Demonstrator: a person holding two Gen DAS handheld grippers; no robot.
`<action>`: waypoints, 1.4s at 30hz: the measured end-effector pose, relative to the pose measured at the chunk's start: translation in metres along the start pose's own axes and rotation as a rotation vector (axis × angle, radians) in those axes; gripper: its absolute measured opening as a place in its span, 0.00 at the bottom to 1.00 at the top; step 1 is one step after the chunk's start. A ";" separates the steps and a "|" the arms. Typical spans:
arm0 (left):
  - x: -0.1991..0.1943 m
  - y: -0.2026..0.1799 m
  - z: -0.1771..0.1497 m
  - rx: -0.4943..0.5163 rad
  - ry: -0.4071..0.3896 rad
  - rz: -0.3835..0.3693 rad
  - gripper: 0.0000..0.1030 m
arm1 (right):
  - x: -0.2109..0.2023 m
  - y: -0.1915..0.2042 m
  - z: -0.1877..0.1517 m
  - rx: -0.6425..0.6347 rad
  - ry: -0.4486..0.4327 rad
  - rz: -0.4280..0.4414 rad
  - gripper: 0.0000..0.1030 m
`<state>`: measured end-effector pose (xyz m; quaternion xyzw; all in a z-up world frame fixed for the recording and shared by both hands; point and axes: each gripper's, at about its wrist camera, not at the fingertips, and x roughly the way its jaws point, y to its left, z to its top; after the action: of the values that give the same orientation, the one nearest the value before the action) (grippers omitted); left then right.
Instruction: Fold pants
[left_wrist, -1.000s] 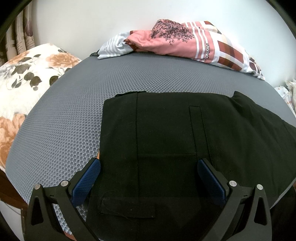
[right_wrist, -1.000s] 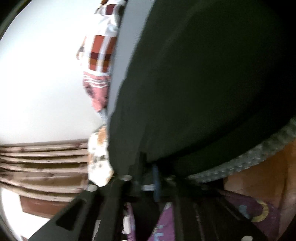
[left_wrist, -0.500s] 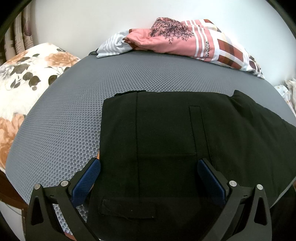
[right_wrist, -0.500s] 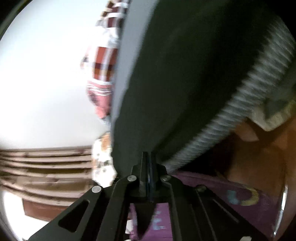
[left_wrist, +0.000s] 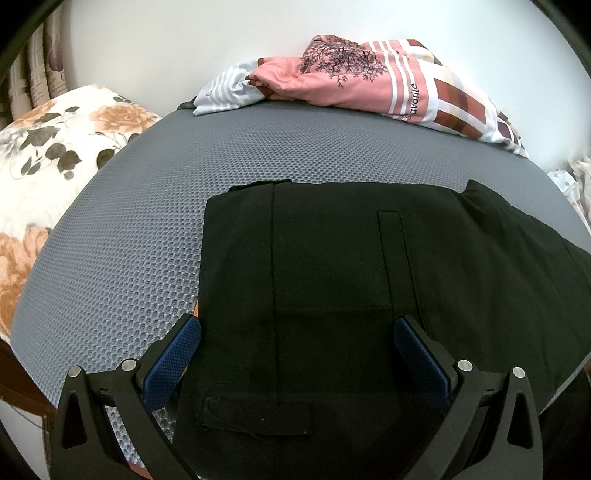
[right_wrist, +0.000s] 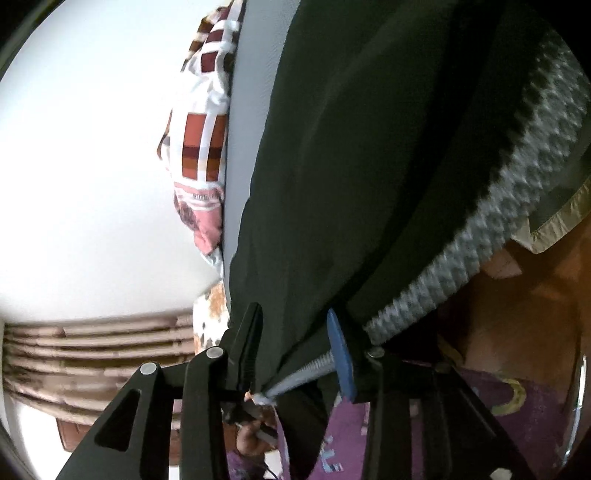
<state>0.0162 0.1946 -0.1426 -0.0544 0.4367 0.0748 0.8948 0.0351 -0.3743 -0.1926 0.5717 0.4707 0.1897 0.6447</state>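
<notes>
Fingers first: the left gripper (left_wrist: 297, 328) is holding its 2 blue-padded fingers (left_wrist: 173, 360) wide apart at the bottom of the left wrist frame, hovering over the near edge of the black pants (left_wrist: 332, 266) with nothing pinched between them. Those pants are lying flat and folded across the middle of the grey honeycomb mat (left_wrist: 147, 206), one seam running up the centre, the fabric trailing off toward the right edge of the frame. At the upper centre a pink and white checked cloth (left_wrist: 351, 77) is sitting bunched against the white wall, and at the left edge a floral pillow (left_wrist: 55, 147) is lying beside the mat.

Over in the right wrist view, rolled sideways, the right gripper (right_wrist: 293, 332) is opening its jaws: the fingers are standing partly apart at the lower centre, with the pants' (right_wrist: 351, 166) dark hem and the mat's (right_wrist: 480, 229) edge lying in the gap between them, and neither pad is seen pressing on the cloth. The checked cloth (right_wrist: 203, 147) is showing at the upper left of that frame.
</notes>
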 end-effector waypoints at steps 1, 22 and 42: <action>0.000 0.000 0.001 0.000 -0.001 0.000 1.00 | 0.001 0.000 0.001 -0.001 -0.018 0.009 0.34; 0.002 -0.002 0.002 0.007 0.016 0.000 1.00 | -0.002 -0.007 -0.001 -0.115 0.052 -0.105 0.02; 0.002 -0.003 0.003 0.010 0.013 -0.003 1.00 | -0.103 -0.036 0.053 -0.030 -0.244 -0.049 0.01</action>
<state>0.0199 0.1926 -0.1420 -0.0510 0.4428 0.0711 0.8923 0.0181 -0.4943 -0.1907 0.5691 0.3996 0.1102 0.7102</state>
